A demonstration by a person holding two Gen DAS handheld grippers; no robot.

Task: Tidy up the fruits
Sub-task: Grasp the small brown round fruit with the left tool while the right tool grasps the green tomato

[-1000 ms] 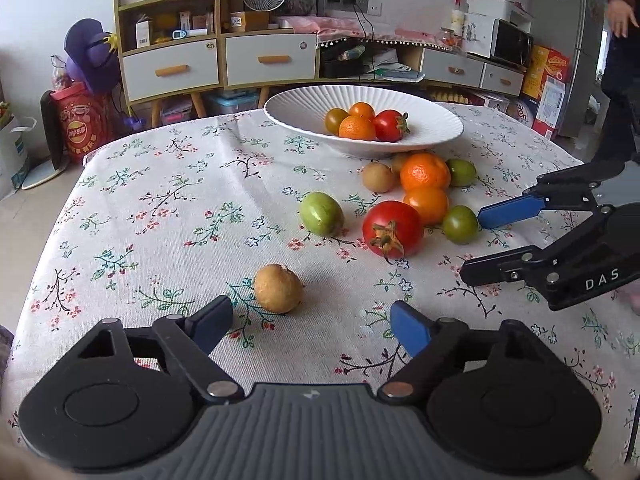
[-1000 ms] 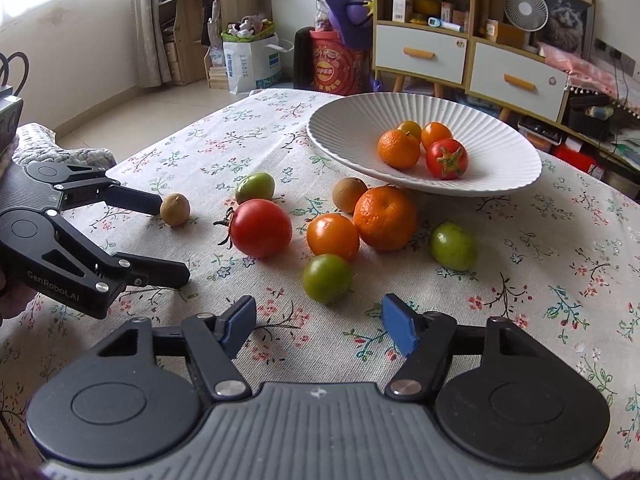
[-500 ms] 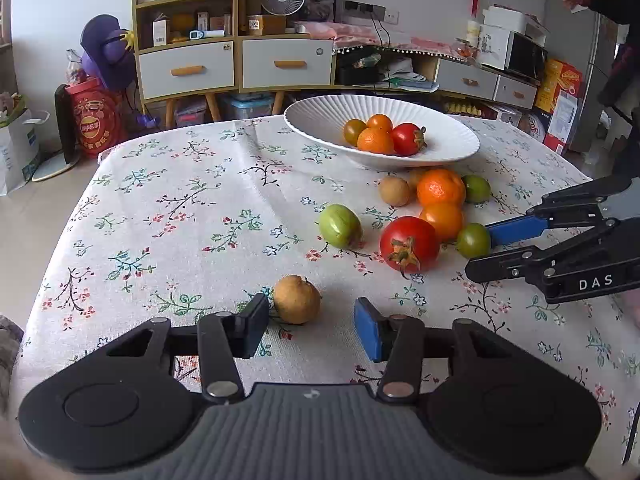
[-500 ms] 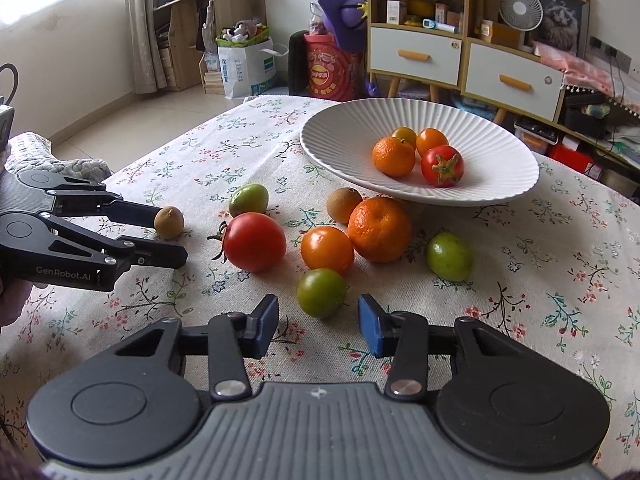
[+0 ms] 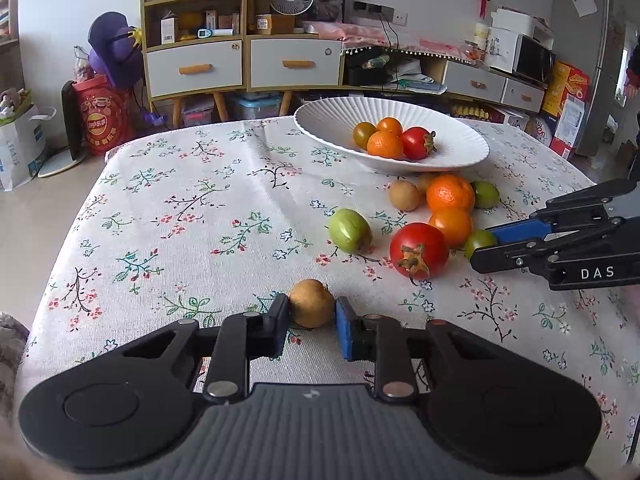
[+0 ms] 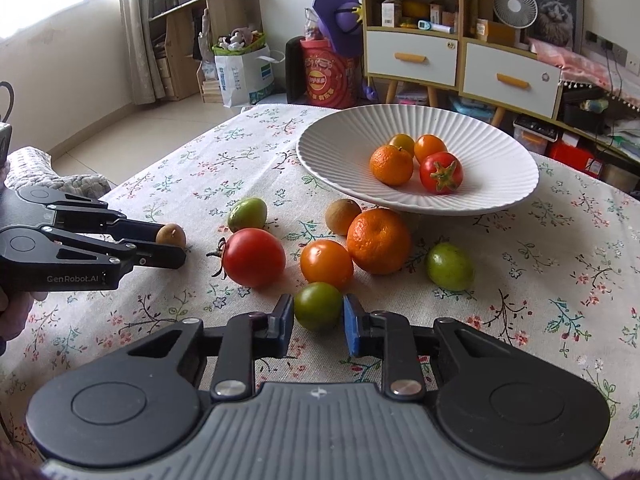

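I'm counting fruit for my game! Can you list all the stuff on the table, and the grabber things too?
Bowl: one, white, ribbed, far side of table.
Fruit in bowl: four; one red tomato, three orange.
Loose fruit on cloth: eight; one red tomato, two orange, three green, two brown.
Brown fruit: one of the eight, between left gripper's pads.
Green tomato: one of the eight, between right gripper's pads.
Tablecloth: one, white, floral.
Left gripper: closed on brown fruit.
Right gripper: closed around green tomato.

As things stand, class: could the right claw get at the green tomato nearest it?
Probably yes: the right claw already has its fingers on either side of the green tomato, with nothing between them; whether they touch it is unclear.
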